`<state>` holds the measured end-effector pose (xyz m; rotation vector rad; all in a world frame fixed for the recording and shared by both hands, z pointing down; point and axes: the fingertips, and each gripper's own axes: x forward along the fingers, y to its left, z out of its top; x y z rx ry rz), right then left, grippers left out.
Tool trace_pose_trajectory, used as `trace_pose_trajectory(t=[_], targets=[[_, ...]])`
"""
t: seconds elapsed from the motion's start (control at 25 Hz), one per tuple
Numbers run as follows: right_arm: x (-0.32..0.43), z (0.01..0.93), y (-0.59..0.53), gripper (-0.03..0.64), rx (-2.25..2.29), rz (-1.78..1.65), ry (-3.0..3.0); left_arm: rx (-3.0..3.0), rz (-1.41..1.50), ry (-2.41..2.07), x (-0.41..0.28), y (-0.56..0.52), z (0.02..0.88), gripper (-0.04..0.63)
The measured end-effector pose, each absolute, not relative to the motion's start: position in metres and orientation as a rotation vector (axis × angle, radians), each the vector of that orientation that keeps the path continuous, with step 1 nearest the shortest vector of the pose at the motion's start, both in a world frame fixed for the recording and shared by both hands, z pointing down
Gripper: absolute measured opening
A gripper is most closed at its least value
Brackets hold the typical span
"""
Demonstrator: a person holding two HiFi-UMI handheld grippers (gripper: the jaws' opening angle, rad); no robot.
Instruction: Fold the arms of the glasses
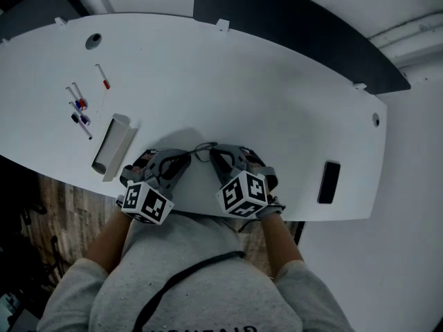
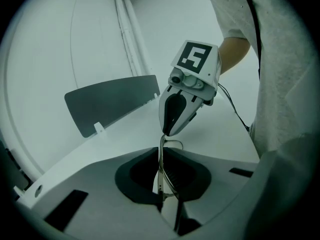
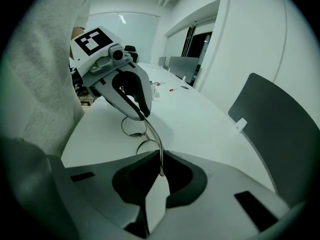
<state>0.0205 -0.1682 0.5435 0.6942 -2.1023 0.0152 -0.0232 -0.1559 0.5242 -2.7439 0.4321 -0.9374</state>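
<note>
Thin wire-framed glasses hang just above the white table near its front edge, between my two grippers. My left gripper is shut on one end of the frame, and my right gripper is shut on the other. In the left gripper view a metal arm of the glasses runs from my own jaws up to the right gripper's closed tips. In the right gripper view the arm reaches from the left gripper's tips into my jaws, with the lens rims below.
Several marker pens and an open grey case lie at the table's left. A flat black object lies at the right near the edge. A dark chair back stands behind the table. My torso is close behind both grippers.
</note>
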Motion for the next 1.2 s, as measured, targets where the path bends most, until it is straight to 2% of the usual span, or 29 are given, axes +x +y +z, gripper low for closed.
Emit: trace_pose_trajectory(t=[1.2], targets=[[0.007, 0.563, -0.17, 0.034, 0.648, 0.047, -2.027, -2.761, -0.965, 0.463, -0.038, -0.16, 0.533, 0.018]])
